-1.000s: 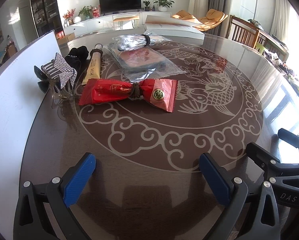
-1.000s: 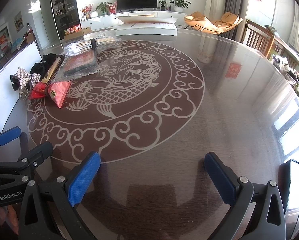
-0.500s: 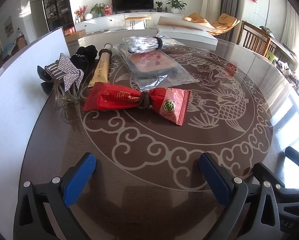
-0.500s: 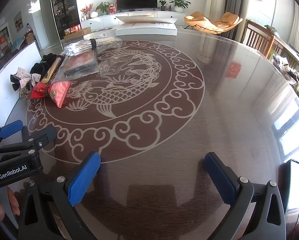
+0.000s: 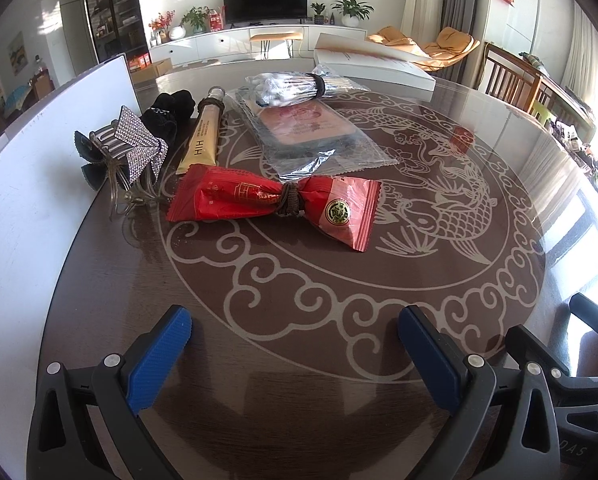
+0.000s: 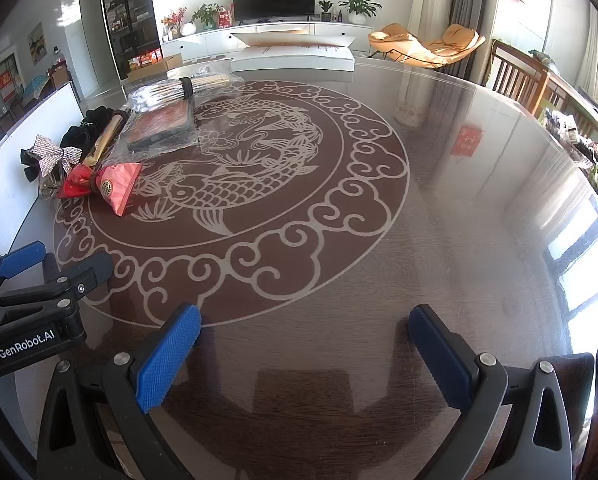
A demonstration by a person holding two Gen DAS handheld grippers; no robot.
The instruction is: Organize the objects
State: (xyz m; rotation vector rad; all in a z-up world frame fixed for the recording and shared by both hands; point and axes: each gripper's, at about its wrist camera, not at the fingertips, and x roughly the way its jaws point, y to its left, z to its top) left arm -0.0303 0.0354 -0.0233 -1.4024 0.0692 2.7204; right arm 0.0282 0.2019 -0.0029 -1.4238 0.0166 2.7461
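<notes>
The left hand-held gripper (image 5: 295,352) and the right hand-held gripper (image 6: 305,344) are both hovering over the tabletop (image 6: 439,208) with fingers spread wide, gripping and touching nothing. The red snack packet (image 5: 275,200), cinched by a brown hair tie (image 5: 290,199), is lying beyond the left gripper with bare tabletop between, its long axis running left to right. Just left of the packet a rhinestone bow hair claw (image 5: 133,152) is standing by the white board (image 5: 31,184); behind it a gold tube (image 5: 203,136) is pointing away.

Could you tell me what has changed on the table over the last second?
The left hand-held gripper has moved forward toward the red packet, open and empty. The right hand-held gripper stayed open in place. None of the items moved.
</notes>
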